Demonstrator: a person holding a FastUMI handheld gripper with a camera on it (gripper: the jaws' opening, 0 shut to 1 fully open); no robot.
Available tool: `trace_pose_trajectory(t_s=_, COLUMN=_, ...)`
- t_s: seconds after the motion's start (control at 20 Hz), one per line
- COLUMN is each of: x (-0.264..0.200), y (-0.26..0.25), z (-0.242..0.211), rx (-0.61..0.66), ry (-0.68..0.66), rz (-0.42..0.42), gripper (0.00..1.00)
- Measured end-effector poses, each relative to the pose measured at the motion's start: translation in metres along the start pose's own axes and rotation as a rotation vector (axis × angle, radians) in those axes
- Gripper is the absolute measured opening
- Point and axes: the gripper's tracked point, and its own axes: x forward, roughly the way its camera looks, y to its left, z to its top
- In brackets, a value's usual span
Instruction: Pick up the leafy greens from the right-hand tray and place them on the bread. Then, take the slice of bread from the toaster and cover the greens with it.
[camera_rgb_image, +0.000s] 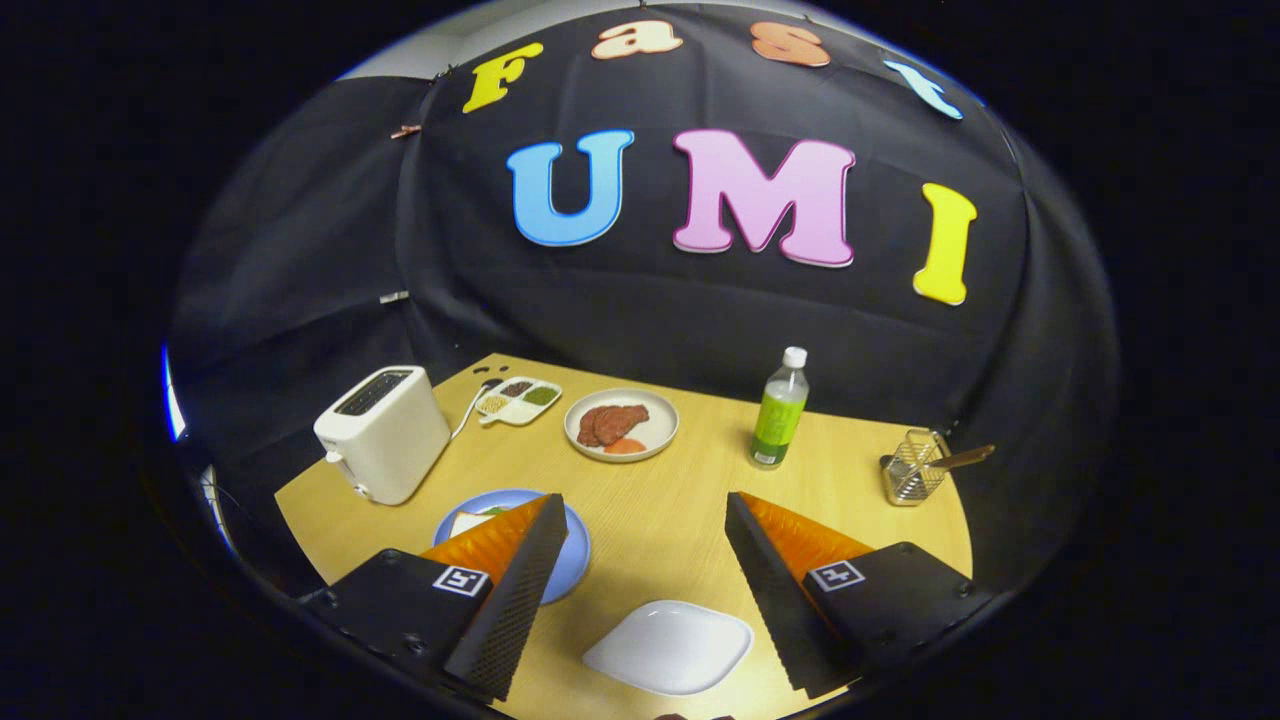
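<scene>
I hold the hand-held gripper (640, 560) wide open, empty. Greens (497, 510) seem placed on bread (468, 522) at 10 o'clock; toaster (383, 432) slice remains, 11 o'clock.

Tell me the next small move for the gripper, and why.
Probably swing toward the toaster. The gripper is open and empty, the white tray between its fingers is bare, and something green already lies by the bread on the blue plate, so the top slice seems next.

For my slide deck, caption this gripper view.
Open fingers hover above white tray, blue plate with bread beside toaster.
</scene>
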Motion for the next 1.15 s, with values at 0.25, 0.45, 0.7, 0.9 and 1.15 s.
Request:
trace_pose_trajectory(t_s=0.25, x=-0.070, y=-0.017, z=0.052, rx=-0.003, ry=-0.219, rz=-0.033, gripper=0.99)
trace_pose_trajectory(t_s=0.45, x=-0.117, y=-0.022, z=0.060, rx=0.000, ry=-0.289, rz=-0.081, gripper=0.99)
trace_pose_trajectory(t_s=0.7, x=-0.139, y=-0.032, z=0.021, rx=0.085, ry=-0.198, rz=-0.125, gripper=0.99)
trace_pose_trajectory(t_s=0.9, x=-0.138, y=-0.038, z=0.026, rx=0.085, ry=-0.208, rz=-0.118, gripper=0.99)
trace_pose_trajectory(t_s=1.15, x=-0.129, y=-0.033, z=0.030, rx=0.057, ry=-0.223, rz=-0.078, gripper=0.99)
